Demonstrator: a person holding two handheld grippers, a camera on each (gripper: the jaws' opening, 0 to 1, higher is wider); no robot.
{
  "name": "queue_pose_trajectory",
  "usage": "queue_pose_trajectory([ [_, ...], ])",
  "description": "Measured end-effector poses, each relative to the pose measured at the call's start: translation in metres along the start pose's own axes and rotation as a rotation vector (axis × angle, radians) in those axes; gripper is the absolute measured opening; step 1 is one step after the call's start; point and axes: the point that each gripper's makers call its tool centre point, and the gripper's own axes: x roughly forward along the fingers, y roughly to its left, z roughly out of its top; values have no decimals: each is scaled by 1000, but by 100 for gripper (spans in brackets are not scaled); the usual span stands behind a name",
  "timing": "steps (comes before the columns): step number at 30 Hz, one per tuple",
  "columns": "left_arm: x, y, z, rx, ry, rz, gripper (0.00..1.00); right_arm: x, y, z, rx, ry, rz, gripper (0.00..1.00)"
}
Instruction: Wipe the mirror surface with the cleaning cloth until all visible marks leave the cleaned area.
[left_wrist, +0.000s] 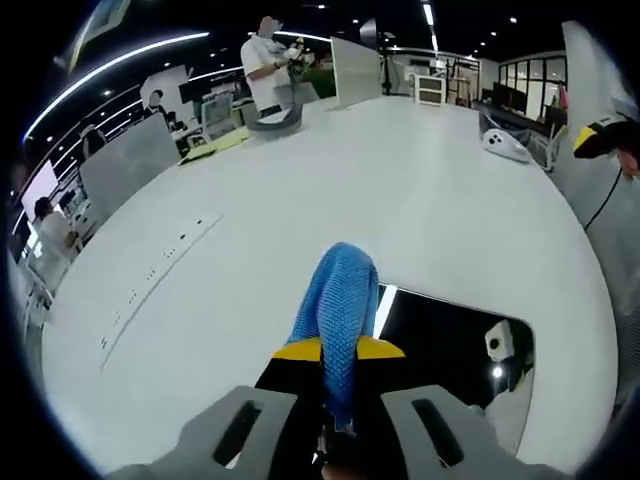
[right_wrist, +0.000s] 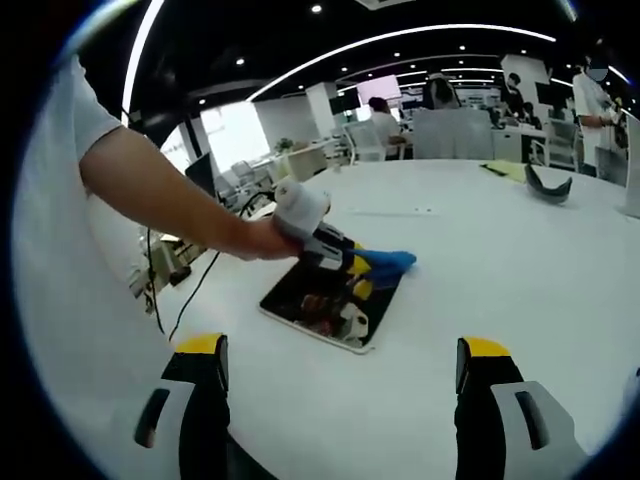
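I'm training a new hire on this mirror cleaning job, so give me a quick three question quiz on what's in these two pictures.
1. True or false: the left gripper is shut on the blue cloth.
2. Multiple choice. The mirror is: A) lying flat on the white table; B) hanging on a wall; C) held in the air by the right gripper.
3. Fill in the blank: the right gripper's jaws are ____, with nothing between them.

Key
1. True: the cloth is pinched between its yellow-tipped jaws and hangs out past them.
2. A
3. open
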Motion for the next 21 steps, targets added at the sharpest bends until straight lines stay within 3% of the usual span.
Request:
queue_pose_trajectory([
  [21,-11,-11,-8,-34,3,26,6,-1,3,6,-10,-16,10,94],
])
